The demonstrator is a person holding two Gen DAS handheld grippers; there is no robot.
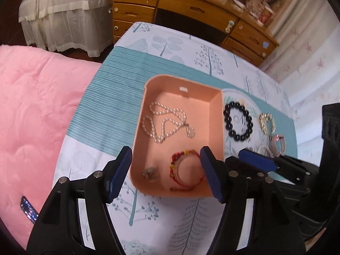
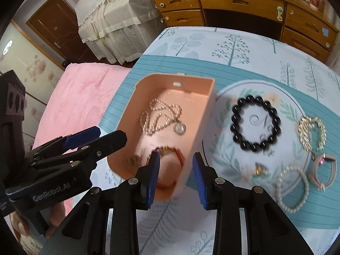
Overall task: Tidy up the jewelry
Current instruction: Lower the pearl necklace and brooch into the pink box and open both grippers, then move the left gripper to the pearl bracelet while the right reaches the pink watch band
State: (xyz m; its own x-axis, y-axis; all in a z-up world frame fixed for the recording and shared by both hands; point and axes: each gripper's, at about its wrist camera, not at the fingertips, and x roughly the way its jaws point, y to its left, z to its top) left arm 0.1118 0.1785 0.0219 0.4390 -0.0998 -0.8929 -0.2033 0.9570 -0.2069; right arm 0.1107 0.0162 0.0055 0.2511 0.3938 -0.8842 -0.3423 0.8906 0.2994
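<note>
Nearby, black bead bracelet (image 2: 255, 123) (outside box (image 2: 204, 114))

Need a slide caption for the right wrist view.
Open right tool above the pink box holding a pearl necklace; black bead bracelet waits on the tablecloth.

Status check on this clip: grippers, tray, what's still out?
Left gripper open, right gripper open, both empty over the pink tray. Pearl necklace and red bracelet inside. Black bead bracelet still out. Nothing blocking.

Home bedroom; pink quilt (image 1: 31, 110); wooden dresser (image 2: 244, 2); draped bed (image 2: 110, 21).
</note>
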